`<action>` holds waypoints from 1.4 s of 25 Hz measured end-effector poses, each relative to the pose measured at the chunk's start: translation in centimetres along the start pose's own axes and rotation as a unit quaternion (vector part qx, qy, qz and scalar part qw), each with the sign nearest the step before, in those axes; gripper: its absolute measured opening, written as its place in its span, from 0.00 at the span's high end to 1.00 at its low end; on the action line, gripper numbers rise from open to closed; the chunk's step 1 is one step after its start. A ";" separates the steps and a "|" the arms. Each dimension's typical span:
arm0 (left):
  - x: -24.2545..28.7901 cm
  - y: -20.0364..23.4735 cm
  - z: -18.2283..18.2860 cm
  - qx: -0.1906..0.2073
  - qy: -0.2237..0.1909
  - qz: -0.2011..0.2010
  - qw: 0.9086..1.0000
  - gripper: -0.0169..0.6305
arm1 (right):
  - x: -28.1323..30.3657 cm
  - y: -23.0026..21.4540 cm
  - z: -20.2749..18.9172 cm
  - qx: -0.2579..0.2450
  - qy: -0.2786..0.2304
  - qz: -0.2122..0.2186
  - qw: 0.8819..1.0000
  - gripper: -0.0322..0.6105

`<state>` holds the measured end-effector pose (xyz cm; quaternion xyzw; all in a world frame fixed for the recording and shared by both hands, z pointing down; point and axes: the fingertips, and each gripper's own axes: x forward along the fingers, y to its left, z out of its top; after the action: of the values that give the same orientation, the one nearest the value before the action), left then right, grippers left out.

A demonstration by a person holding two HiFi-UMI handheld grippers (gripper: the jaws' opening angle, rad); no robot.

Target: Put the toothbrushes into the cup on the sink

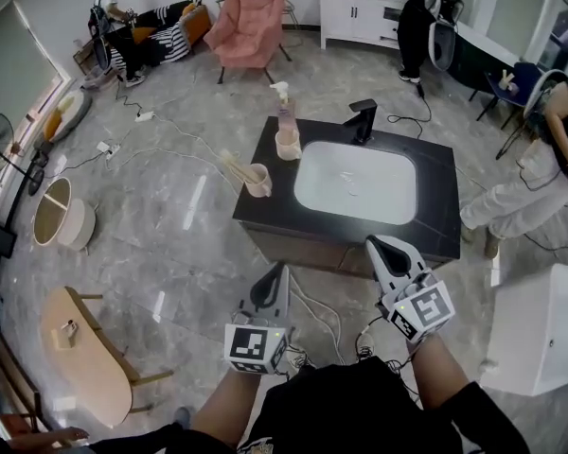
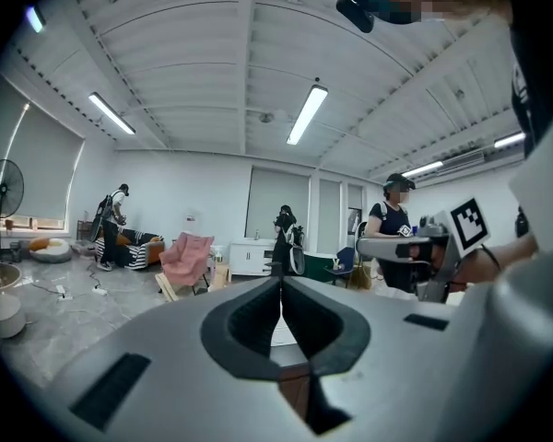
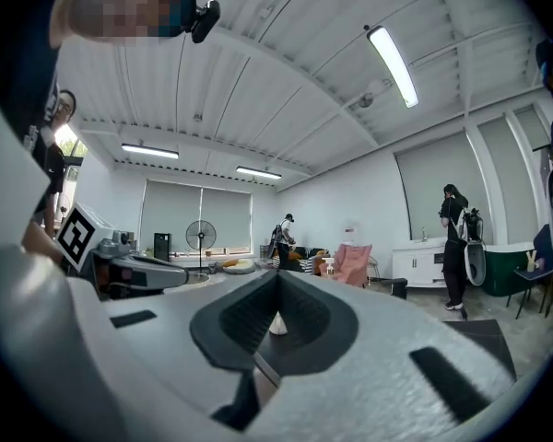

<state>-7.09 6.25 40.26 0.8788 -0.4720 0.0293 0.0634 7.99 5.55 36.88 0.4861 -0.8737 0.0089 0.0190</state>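
The pale sticks (image 1: 239,166) in the beige round cup (image 1: 258,182) at the left edge of the black stone bench (image 1: 265,211) are too small to count. The right hand-held gripper (image 1: 377,242) covers part of the bench's near edge. In the right gripper view, a small white shape (image 3: 276,324) behind the closed jaws shows too little to name. The white box (image 1: 547,334) is cut off by the picture's right edge

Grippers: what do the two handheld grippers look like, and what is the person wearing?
Left gripper and right gripper match: pale grey tapered shells with black-lined jaws, each carrying a white cube with black square markers. The person wears a black top.
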 end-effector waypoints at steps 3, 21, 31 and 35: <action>0.7 -2.0 0.0 -0.002 -0.001 0.017 1.000 0.96 | -1.6 -1.5 -0.6 0.005 0.005 0.010 1.000 0.94; 2.6 -6.4 0.3 0.002 -0.004 0.067 0.998 0.96 | -3.6 -4.8 -1.5 0.025 0.008 0.066 0.997 0.94; 2.5 -6.2 0.0 0.006 -0.002 0.064 0.998 0.96 | -3.4 -4.8 -1.9 0.028 0.007 0.059 0.998 0.94; 2.6 -6.0 0.5 0.006 -0.002 0.063 0.998 0.96 | -3.1 -4.8 -1.5 0.027 0.007 0.059 0.998 0.94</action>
<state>-0.64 7.30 39.57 0.8479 -0.5261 0.0338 0.0555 13.74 5.75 38.20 0.4344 -0.8999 0.0367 0.0111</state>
